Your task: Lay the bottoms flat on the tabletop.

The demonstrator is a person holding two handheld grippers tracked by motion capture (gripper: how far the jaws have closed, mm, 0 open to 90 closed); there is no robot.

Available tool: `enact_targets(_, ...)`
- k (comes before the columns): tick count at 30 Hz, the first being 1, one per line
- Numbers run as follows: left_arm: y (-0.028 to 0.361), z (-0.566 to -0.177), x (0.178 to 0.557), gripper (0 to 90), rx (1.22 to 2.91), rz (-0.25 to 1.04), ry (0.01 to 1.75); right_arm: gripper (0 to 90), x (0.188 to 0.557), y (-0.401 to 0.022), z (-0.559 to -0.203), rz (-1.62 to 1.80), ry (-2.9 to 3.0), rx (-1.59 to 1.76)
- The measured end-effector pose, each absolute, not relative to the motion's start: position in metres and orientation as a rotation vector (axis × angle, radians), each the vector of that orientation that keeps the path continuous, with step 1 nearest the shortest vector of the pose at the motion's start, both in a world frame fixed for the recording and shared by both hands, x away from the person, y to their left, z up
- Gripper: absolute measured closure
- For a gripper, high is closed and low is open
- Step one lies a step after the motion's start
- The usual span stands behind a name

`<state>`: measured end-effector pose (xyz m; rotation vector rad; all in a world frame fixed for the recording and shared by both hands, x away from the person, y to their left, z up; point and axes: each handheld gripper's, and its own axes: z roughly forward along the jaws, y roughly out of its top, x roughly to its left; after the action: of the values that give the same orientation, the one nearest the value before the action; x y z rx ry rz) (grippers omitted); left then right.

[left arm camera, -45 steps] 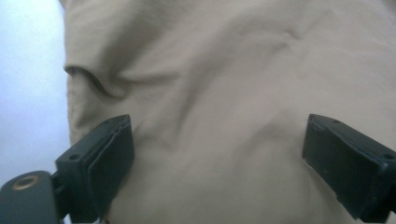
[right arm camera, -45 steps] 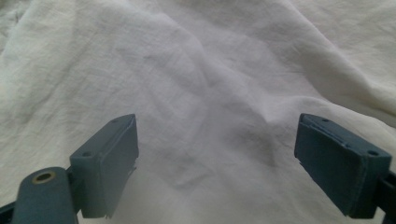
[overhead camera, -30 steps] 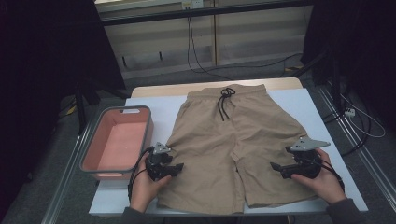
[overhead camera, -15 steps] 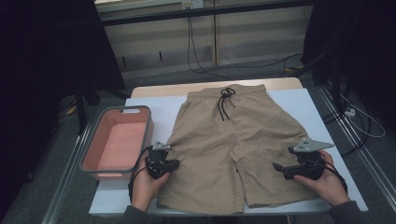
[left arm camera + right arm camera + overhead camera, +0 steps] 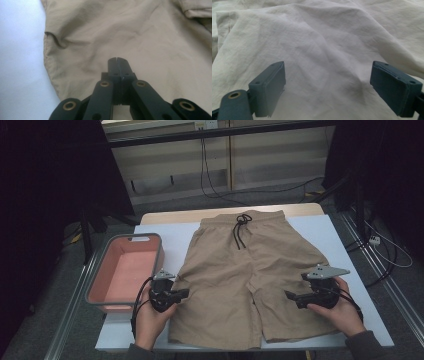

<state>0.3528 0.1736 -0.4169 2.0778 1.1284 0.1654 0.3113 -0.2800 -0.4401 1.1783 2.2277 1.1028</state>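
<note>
Shorts lying flat on table, unfolded yet. Left claw just closed together at near leg edge, cloth pinched or not: cannot tell. Right claw wide apart over other leg. Basket beside left claw.

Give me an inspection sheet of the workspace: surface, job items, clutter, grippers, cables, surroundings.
Surface: white table, tan strip at far edge.
Job's things: tan shorts spread flat, black drawstring at waistband.
Clutter: empty pink bin left of the shorts.
Grippers: left gripper just closed, jaws together over the left leg, no fabric visibly pinched; right gripper open over the right leg.
Cables: gripper cable; floor cables.
Surroundings: dark room, shelving behind.
</note>
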Motion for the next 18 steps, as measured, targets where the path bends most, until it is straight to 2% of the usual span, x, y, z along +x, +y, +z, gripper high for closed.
enact_targets(4, 0.174, -0.413, 0.352, 90.0, 2.061, 0.175, 1.121, 12.4, 0.312, -0.278, -0.439, 1.105, 2.232, 1.166)
enact_targets(8, 0.176, -0.415, 0.352, 89.5, 2.061, 0.241, 1.108, 12.4, 0.313, -0.278, -0.440, 1.106, 2.234, 1.163)
enact_targets(14, 0.181, -0.423, 0.353, 52.1, 2.062, 0.344, 1.164, 12.3, 0.313, -0.278, -0.439, 1.102, 2.237, 1.159)
enact_targets(16, 0.183, -0.425, 0.353, 46.0, 2.074, 0.329, 1.179, 12.1, 0.313, -0.277, -0.439, 1.102, 2.241, 1.149)
enact_targets(18, 0.183, -0.429, 0.353, 41.7, 2.102, 0.374, 1.174, 12.1, 0.313, -0.275, -0.438, 1.102, 2.246, 1.143)
